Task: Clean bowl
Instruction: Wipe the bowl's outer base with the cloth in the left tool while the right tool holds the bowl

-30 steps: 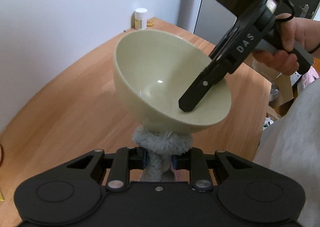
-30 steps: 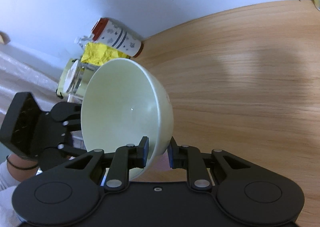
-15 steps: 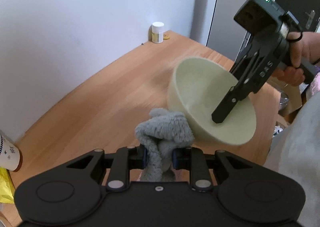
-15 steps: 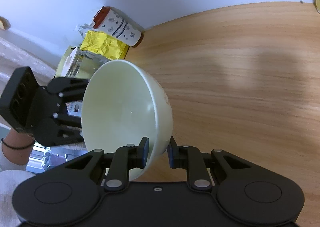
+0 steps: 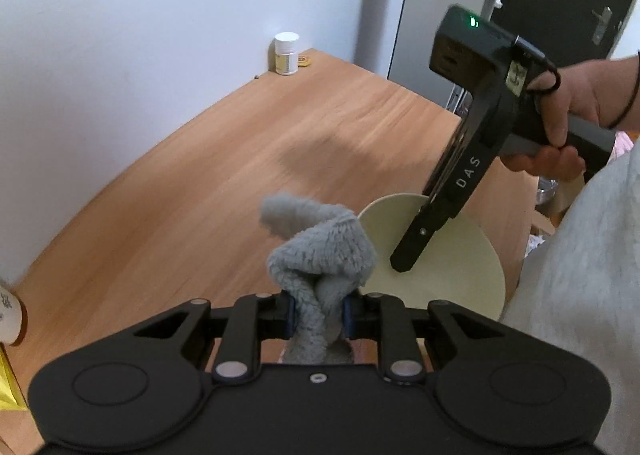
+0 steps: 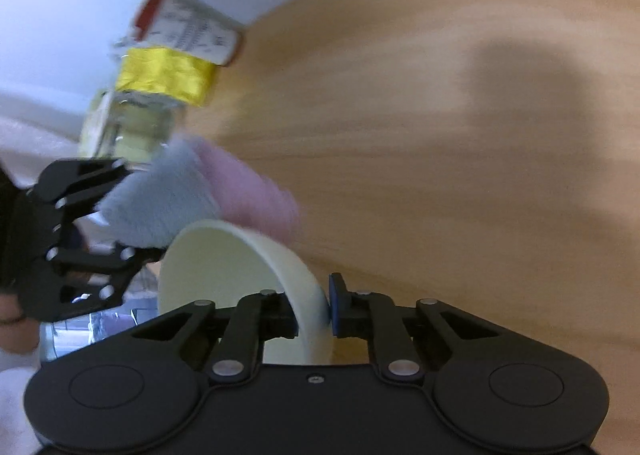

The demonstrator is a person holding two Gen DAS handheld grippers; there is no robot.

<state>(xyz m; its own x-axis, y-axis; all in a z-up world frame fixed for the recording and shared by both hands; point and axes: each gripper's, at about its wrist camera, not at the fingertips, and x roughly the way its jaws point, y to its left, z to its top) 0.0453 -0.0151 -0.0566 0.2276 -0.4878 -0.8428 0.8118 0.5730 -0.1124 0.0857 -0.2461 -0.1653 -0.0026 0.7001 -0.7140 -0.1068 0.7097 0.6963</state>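
Note:
My left gripper is shut on a fluffy grey cloth that bunches up above the jaws. A pale green bowl sits low at the right of the cloth, held by its rim in my right gripper. In the right wrist view my right gripper is shut on the bowl's rim. There the cloth, grey with a pink side, sits against the bowl's far edge, in my left gripper. That view is blurred.
The wooden table spreads ahead, with a small white jar at its far edge by the wall. A patterned cup, a yellow wrapper and a glass jar stand at the table's left end.
The bowl has dropped lower and nearer to me, to the right of the cloth. The cloth now touches the bowl's far rim. The right wrist view has turned blurry with motion.

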